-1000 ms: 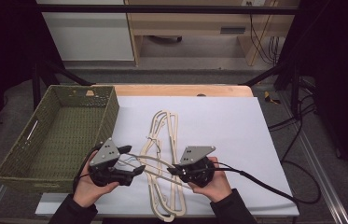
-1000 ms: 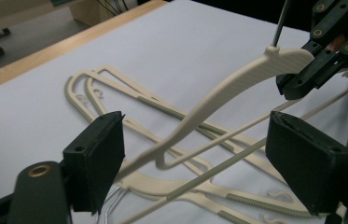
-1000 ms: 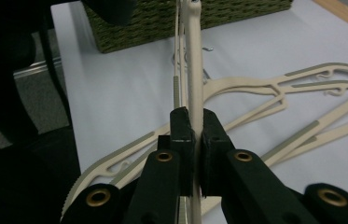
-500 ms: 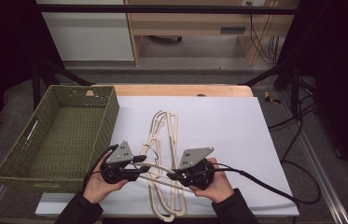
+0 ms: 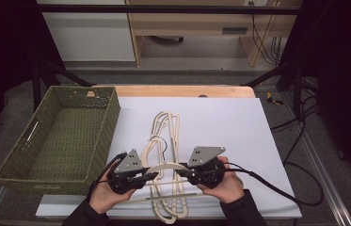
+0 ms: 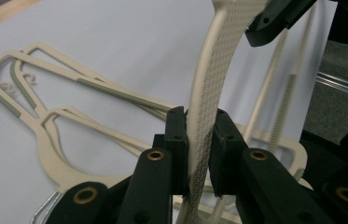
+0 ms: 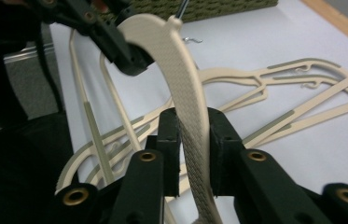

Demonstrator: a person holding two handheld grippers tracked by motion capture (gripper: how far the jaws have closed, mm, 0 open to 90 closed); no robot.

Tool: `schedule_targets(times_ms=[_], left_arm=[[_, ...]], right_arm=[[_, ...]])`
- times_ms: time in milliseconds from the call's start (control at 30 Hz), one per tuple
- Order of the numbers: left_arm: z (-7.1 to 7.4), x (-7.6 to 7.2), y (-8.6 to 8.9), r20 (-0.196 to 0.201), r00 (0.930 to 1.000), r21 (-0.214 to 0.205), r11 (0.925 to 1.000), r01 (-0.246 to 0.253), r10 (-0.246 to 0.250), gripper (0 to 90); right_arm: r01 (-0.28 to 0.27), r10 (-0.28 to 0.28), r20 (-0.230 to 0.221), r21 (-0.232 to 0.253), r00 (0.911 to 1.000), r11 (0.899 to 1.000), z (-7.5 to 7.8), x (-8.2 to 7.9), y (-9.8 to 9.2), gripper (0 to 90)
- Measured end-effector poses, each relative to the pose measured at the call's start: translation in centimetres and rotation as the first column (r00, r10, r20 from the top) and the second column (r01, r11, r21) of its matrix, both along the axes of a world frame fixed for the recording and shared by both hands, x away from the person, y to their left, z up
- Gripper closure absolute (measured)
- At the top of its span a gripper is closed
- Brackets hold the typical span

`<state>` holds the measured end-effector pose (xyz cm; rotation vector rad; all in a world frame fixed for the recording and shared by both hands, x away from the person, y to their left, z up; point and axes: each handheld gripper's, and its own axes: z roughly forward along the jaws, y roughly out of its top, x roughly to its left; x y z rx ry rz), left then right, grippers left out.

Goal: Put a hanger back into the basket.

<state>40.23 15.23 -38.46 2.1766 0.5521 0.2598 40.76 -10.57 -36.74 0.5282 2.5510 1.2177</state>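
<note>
White tabletop (image 5: 220, 122), both hands low, left gripper (image 5: 150, 175) and right gripper (image 5: 182, 172) each clamping cream hanger (image 5: 164, 166), facing inward.

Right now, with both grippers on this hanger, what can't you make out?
- Hanger hook: high view, too small to find; left gripper view, cut off at the top edge.
- Lower hangers: high view, cut off by the bottom edge.
- Basket: right gripper view, cut off at the top.

Left gripper (image 5: 150, 175) jaws just closing, right gripper (image 5: 184, 172) jaws just easing, tips facing, hands low
</note>
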Motion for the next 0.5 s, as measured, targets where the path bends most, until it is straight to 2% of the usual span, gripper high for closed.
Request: schedule_targets(times_ms=[33,100,200,300,400,433,500], left_arm=[[0.0,0.0,0.0,0.0,1.0,0.0,1.0,0.0,0.0,80.5],[-0.1,-0.2,-0.2,-0.01,0.9999,0.001,0.9999,0.013,-0.013,81.7],[-0.2,-0.4,-0.4,-0.022,0.9994,-0.005,0.9997,0.025,-0.025,82.9],[0.0,-0.6,-0.5,-0.037,0.9982,-0.031,0.9985,0.046,-0.047,84.9],[0.2,-0.8,-0.5,-0.035,0.9981,-0.039,0.998,0.05,-0.051,86.0],[0.3,-1.0,-0.5,-0.023,0.9991,-0.043,0.9985,0.035,-0.036,86.4],[0.6,-1.1,-0.2,-0.017,0.9997,-0.054,0.9984,0.018,-0.019,86.4]], right_arm=[[0.0,0.0,0.0,0.0,1.0,1.0,0.0,0.0,0.0,75.4],[0.028,-0.028,0.027,-0.008,0.9992,1.0,-0.3,0.2,0.0,71.3],[0.041,-0.041,0.011,-0.01,0.9991,0.999,-0.5,0.4,-0.1,68.2],[0.051,-0.051,0.017,0.001,0.9985,0.999,-0.6,0.5,-0.2,61.5],[0.059,-0.06,0.027,0.015,0.9979,0.998,-0.5,0.5,-0.3,56.6],[0.076,-0.078,0.043,0.044,0.9961,0.996,-0.4,0.4,-0.5,53.1],[0.078,-0.082,0.055,0.069,0.9951,0.995,-0.2,0.4,-0.7,47.0]])
